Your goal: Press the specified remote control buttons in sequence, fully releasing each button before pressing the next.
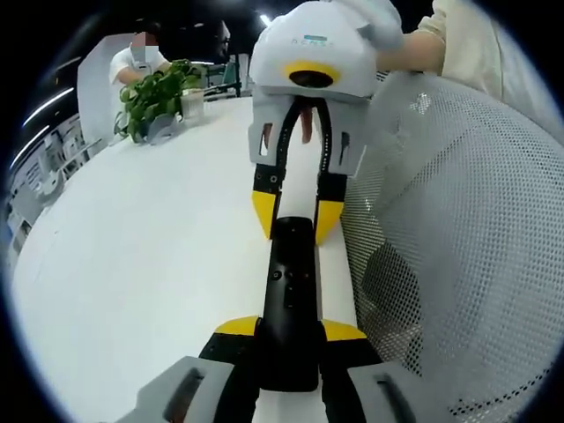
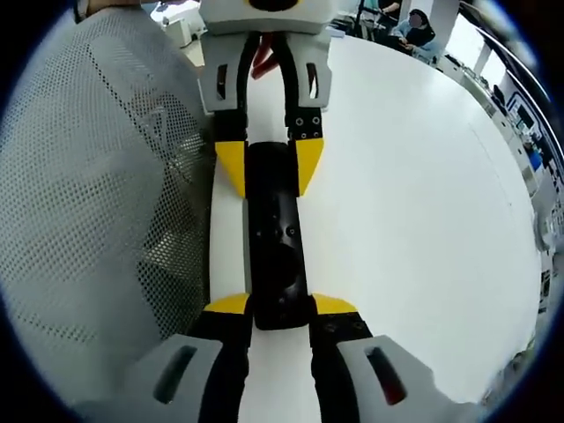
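Note:
A slim black remote control [image 1: 287, 282] lies lengthwise over the white table [image 1: 150, 264], buttons up. My left gripper [image 1: 291, 330] is shut on its near end, with the yellow fingertips [image 1: 238, 326] against its sides. My right gripper [image 1: 295, 216] comes in from the far side and clamps the other end. In the right gripper view the same remote control [image 2: 278, 247] runs up the middle. There my right gripper [image 2: 280, 306] grips the near end and my left gripper [image 2: 270, 167] the far end. Small round buttons show on the remote's top face.
A large white mesh surface [image 1: 458, 238] stands close beside the remote, and it shows too as the white mesh [image 2: 97, 194]. A potted green plant [image 1: 154, 97] sits at the table's far edge with a person behind it. The table [image 2: 423, 203] stretches wide on the other side.

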### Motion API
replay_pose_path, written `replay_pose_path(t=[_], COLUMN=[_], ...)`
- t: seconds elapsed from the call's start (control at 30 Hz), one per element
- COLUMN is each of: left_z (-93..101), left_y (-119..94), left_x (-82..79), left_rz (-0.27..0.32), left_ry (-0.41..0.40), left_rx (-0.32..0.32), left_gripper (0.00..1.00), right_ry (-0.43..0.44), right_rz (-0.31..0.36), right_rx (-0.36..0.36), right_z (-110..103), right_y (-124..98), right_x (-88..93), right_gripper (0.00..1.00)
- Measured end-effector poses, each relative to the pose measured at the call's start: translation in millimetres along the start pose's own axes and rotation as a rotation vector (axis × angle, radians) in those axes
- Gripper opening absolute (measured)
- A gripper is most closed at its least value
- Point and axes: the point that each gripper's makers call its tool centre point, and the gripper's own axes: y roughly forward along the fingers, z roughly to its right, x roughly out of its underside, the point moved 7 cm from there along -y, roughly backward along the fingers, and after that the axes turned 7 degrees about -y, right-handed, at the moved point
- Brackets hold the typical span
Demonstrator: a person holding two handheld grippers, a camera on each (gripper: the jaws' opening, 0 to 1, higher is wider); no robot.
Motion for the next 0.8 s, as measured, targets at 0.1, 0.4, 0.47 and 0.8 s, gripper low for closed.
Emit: replay_pose_path(t=[0.1, 0.4, 0.47, 0.8], left_z=[0.7, 4.0, 4.5, -0.1], left_y=[0.3, 1.4, 1.6, 1.2], left_x=[0.4, -0.7, 0.6, 1.7], left_rz=[0.003, -0.021, -0.013, 0.045], left_ry=[0.0, 0.016, 0.015, -0.084], left_rx=[-0.009, -0.053, -0.06, -0.039], left_gripper=[0.25, 0.26, 0.27, 0.26], right_ry=[-0.001, -0.053, -0.039, -0.04], right_rz=[-0.006, -0.026, -0.014, -0.037], right_rx=[-0.012, -0.034, -0.03, -0.018], right_z=[1.6, 1.5, 1.4, 0.1], right_y=[0.8, 0.3, 0.2, 1.3], right_x=[-1.5, -2.3, -1.5, -4.9], right_gripper=[0.24, 0.25, 0.25, 0.24])
